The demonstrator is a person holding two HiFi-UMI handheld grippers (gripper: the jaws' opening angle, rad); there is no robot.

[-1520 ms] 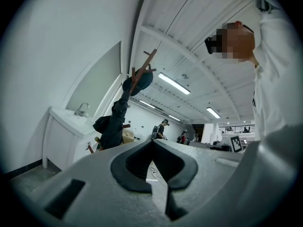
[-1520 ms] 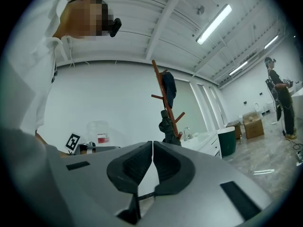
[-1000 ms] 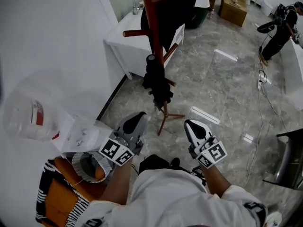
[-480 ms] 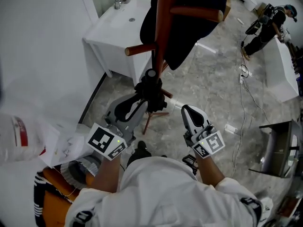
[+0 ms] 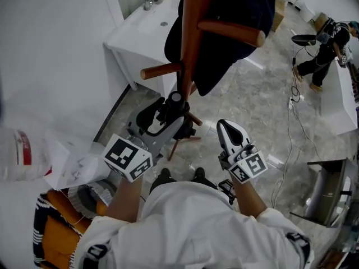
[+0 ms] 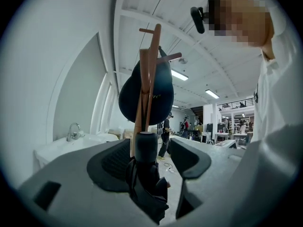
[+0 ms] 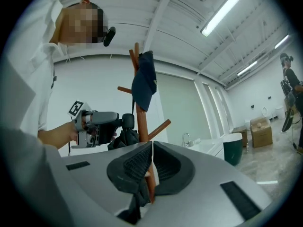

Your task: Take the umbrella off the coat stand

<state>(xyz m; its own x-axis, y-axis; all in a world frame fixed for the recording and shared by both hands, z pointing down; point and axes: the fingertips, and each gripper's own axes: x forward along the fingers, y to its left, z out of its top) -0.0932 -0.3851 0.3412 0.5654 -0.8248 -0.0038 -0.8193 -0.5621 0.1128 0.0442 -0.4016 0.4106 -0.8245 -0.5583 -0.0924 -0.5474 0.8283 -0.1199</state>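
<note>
A black folded umbrella point(image 5: 175, 106) hangs close against the red-brown coat stand point(image 5: 192, 43), its round end cap upward. My left gripper point(image 5: 167, 118) reaches level to it, and its jaws are opening with the umbrella point(image 6: 145, 161) between them. The left pad is near the umbrella and a gap shows on the right, so nothing presses. My right gripper point(image 5: 228, 129) hangs a little right of the stand, jaws shut on nothing point(image 7: 150, 151). From the right gripper view, the left gripper point(image 7: 97, 126) sits at the umbrella point(image 7: 126, 132).
A dark cap point(image 5: 238, 15) hangs on an upper peg. A white sink counter point(image 5: 137, 29) stands behind the stand. An orange and striped bag point(image 5: 56, 231) and a plastic bag point(image 5: 25, 150) lie lower left. Another person point(image 5: 321, 52) and floor cables point(image 5: 297, 116) are at right.
Both grippers have come forward to the coat stand. The left gripper, shut and apart from the umbrella before, now has its jaws spread around it. The right gripper stays shut.
</note>
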